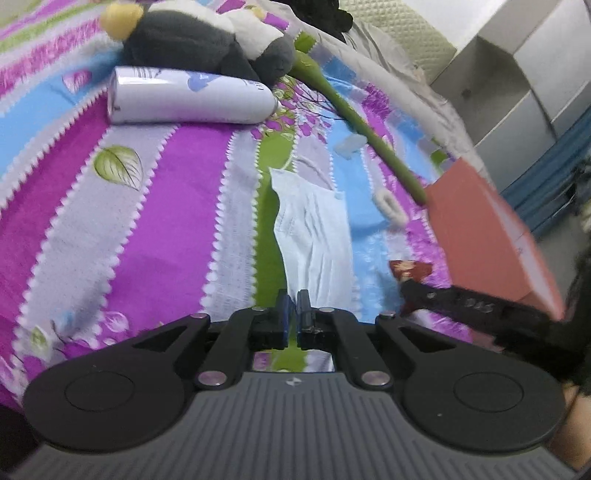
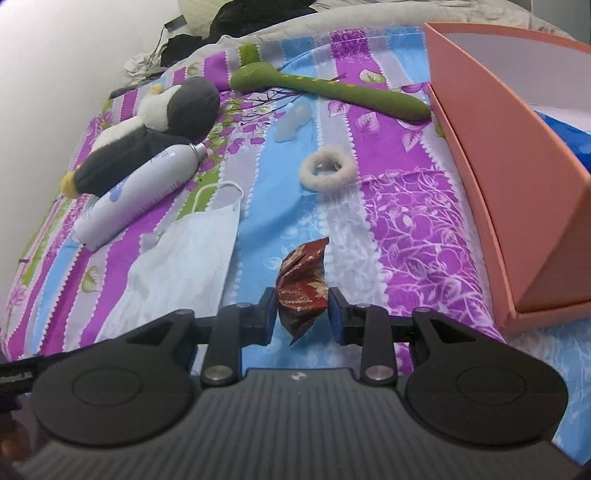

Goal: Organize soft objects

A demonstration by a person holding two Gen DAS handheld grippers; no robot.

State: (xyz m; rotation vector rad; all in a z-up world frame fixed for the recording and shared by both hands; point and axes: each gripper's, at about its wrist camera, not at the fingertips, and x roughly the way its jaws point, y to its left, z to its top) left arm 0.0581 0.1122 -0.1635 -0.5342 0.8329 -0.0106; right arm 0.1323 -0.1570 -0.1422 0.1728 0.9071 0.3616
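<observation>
One crinkled red-gold foil pouch point(image 2: 303, 291) is sitting between the right gripper's point(image 2: 303, 314) parted jaws; the left gripper point(image 1: 294, 314) is pinching shut on nothing, a pleated mask point(image 1: 314, 236) lying at its 12 o'clock.

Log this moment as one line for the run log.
right tongs: around red packet, not clamped | left tongs: nearly shut, empty, over face mask

A white spray can point(image 2: 138, 192) is lying on its side on the striped floral bedsheet point(image 2: 413, 236), touching the plush toy beside it. Black clothing point(image 2: 255, 14) is lying bunched at the far edge of the bed. White drawer units point(image 1: 517, 74) are standing beyond the bed.
</observation>
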